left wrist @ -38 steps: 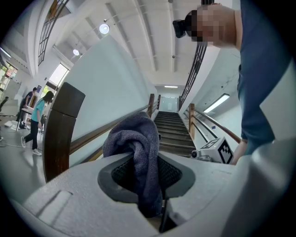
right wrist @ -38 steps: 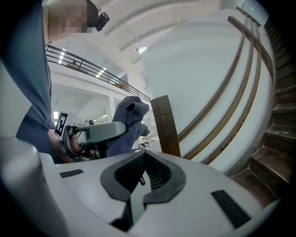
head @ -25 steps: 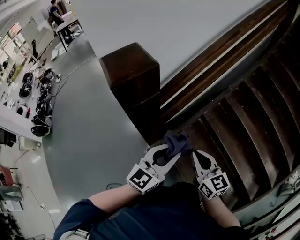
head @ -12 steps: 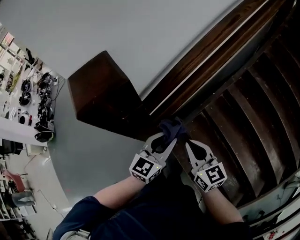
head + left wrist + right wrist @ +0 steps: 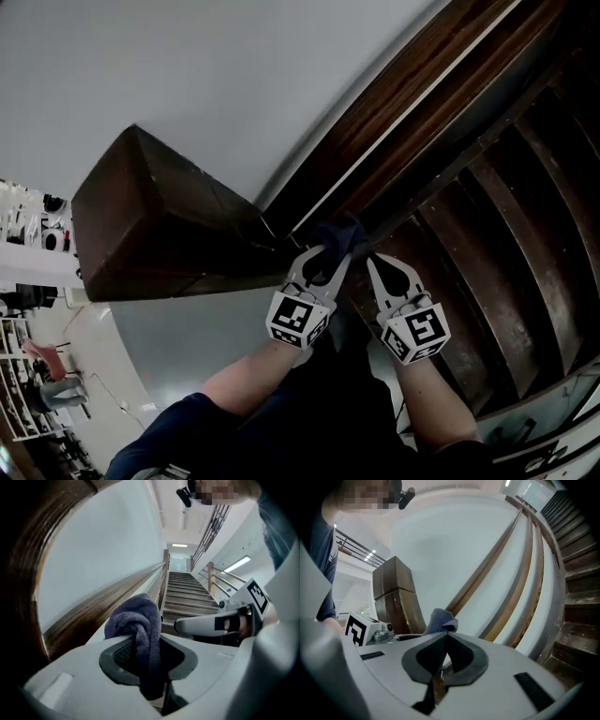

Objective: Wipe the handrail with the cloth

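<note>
- Dark blue terry cloth (image 5: 342,234): bunched into a wad and clamped in the left gripper (image 5: 335,264). The jaws are closed on its middle, the wad bulges past the tips, and a tail hangs down between the pads.
- Location: low end of the dark brown wooden handrail (image 5: 427,80), just beside the dark square wooden newel post (image 5: 159,225). The cloth looks to be on the rail, but the contact itself isn't clear from above.
- Right gripper (image 5: 372,267): jaws closed together, with nothing between them in its own view. The tips sit just beside the cloth, on the side of the dark wooden stair treads (image 5: 497,197).
- Step in hand, my read: start of the wipe stroke at the bottom of the rail. Most of the run upslope is not yet done.
- Doing it well:
  - Press the wad onto the rail, not the plastic jaw tips.
  - Follow the rail's diagonal upslope and don't drift onto the white wall.
  - Hold a firm clamp, since drag will likely try to pull the wad out.
  - Watch that the hanging tail doesn't snag.
  - Leave the right gripper out of the stroke path.
- Pose: both forearms reach forward and down from the body. The grippers are side by side and converge on the cloth, marker cubes up toward the head camera. The left gripper points up the staircase, roughly along the rail.
</note>
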### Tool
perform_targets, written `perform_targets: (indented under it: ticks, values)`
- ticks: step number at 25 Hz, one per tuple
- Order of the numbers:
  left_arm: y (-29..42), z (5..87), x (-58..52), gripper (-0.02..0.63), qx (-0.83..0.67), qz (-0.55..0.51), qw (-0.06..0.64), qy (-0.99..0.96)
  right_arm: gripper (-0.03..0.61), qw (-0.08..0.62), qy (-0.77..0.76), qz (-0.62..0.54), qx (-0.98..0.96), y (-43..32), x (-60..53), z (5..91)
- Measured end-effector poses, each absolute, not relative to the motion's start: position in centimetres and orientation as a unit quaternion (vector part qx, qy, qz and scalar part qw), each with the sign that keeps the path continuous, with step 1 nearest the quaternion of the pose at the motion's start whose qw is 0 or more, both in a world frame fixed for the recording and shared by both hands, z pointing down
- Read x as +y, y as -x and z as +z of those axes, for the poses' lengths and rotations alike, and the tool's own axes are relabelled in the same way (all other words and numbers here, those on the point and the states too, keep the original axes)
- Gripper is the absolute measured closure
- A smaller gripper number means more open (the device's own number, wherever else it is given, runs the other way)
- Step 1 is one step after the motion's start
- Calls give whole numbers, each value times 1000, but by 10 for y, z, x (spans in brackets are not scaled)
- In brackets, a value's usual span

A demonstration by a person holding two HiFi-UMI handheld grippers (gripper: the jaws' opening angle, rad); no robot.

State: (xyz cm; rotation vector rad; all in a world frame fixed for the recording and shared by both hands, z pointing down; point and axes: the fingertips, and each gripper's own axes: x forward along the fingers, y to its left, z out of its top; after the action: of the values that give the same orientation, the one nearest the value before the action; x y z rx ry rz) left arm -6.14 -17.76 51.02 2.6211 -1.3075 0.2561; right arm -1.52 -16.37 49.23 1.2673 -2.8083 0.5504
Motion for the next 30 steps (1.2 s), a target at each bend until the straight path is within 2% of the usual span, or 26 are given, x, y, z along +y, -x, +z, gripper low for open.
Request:
perform_targets:
  ticks: [18, 30]
  values:
    - [62, 607, -298, 517, -486, 118, 116, -858, 569, -7, -429, 204, -880, 9, -281, 567]
    - [43, 613, -344, 517, -476, 128, 108, -863, 569, -35, -451, 216, -865, -27, -294, 578]
